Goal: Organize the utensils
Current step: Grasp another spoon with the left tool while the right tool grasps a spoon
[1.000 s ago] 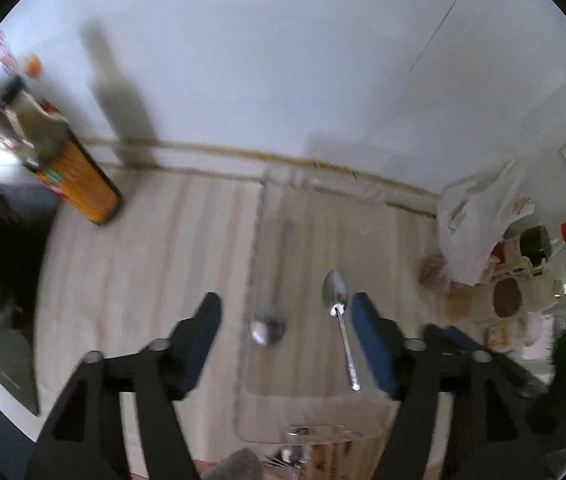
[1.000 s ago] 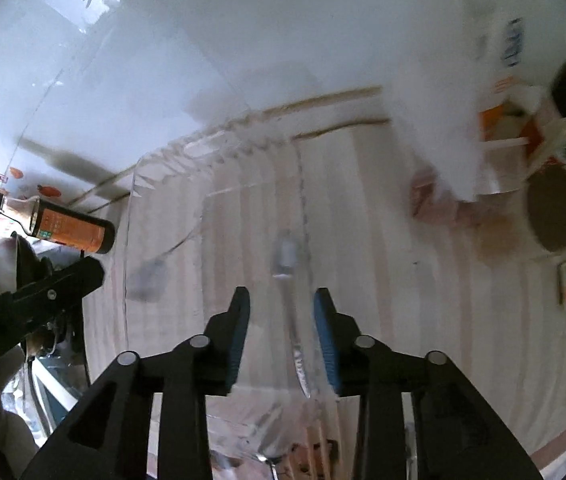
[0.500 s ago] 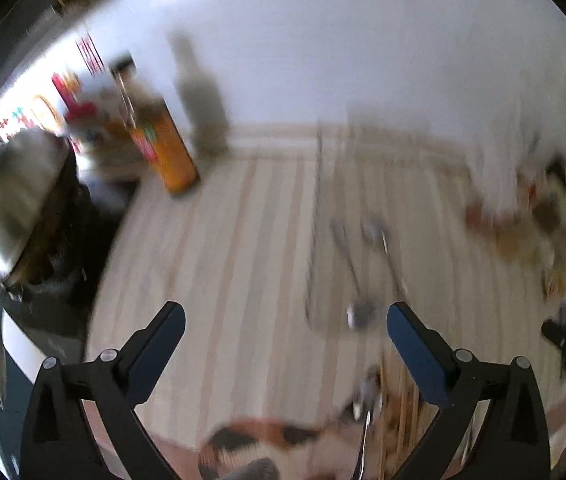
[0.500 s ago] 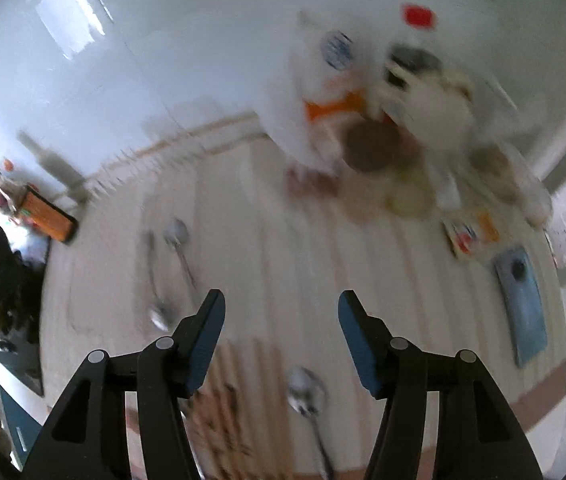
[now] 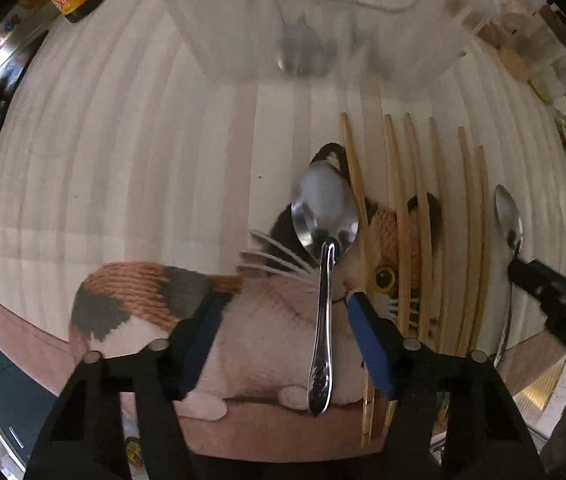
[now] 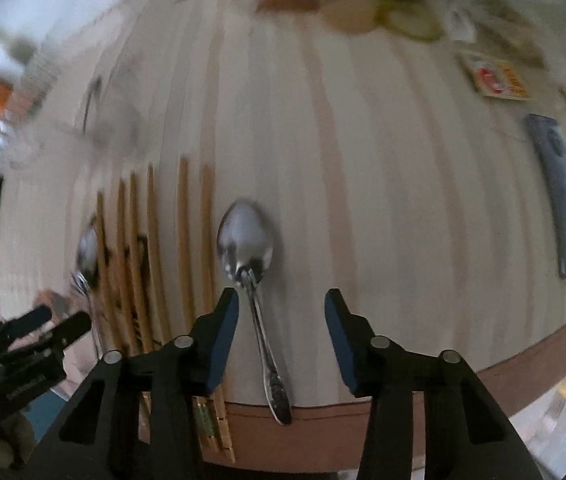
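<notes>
Left gripper [image 5: 289, 328]: jaws spread wide, blue pads on either side of a spoon's handle, neither pad touching it; it holds nothing.
Left spoon [image 5: 325, 248]: lies flat on the cat-print mat [image 5: 143, 292], bowl pointing away, handle running back between the 2 left fingers, nearer the right-hand pad.
Clear tray [image 5: 323, 40]: far side of the striped cloth [image 5: 123, 140], with 2 spoons inside, 1 seen blurred through its wall, the other just past the rim.
Chopsticks [image 5: 423, 220]: about 6 wooden sticks laid side by side, between the 2 loose spoons; the leftmost stick runs just beside the left spoon's bowl.
Right spoon [image 6: 249, 256]: flat on the cloth just right of the chopsticks, bowl away, handle reaching back to the brown border.
Right gripper [image 6: 281, 332]: jaws well apart, straddling that handle; the handle sits closer to the left pad, and I cannot tell if it touches. Nothing is gripped.
Blue phone [image 6: 561, 196]: flat at the far right of the cloth, well apart from the utensils.
Packets and jars [image 6: 407, 16]: blurred cluster along the back edge.
</notes>
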A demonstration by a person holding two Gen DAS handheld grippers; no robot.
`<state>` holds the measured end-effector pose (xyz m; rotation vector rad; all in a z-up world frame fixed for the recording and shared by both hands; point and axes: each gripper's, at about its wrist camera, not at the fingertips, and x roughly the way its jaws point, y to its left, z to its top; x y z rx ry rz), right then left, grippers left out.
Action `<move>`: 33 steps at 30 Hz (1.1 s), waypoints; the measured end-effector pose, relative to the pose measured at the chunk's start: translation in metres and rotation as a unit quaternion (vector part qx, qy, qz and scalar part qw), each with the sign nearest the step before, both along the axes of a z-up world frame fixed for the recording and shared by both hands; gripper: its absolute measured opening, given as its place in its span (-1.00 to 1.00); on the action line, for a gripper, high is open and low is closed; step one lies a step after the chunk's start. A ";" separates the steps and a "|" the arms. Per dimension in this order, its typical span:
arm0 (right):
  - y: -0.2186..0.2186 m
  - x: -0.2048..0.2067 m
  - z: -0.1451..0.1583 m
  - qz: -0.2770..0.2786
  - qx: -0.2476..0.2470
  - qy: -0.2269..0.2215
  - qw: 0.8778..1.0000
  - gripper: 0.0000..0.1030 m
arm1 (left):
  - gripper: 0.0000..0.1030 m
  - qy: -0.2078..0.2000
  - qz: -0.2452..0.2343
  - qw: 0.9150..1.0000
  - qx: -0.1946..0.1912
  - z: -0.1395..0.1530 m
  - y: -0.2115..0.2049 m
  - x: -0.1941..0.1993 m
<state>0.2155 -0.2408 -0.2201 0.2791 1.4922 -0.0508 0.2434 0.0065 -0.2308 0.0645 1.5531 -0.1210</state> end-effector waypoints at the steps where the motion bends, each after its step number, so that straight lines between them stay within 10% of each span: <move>1: 0.004 0.000 -0.006 0.006 -0.004 0.005 1.000 -0.23 | -0.06 0.000 0.000 1.000 0.001 -0.002 -0.001 0.001; 4: 0.015 0.000 -0.011 0.029 -0.031 0.002 0.999 -0.56 | -0.21 -0.015 -0.012 1.000 0.015 -0.001 -0.005 0.005; 8: 0.011 -0.001 -0.010 0.019 -0.051 0.006 0.999 -0.87 | -0.92 -0.021 -0.019 0.999 0.017 0.001 -0.006 0.006; 33: -0.011 -0.022 -0.010 -0.012 -0.051 0.056 0.997 -0.85 | -0.90 -0.012 0.011 1.000 0.012 0.003 0.036 0.001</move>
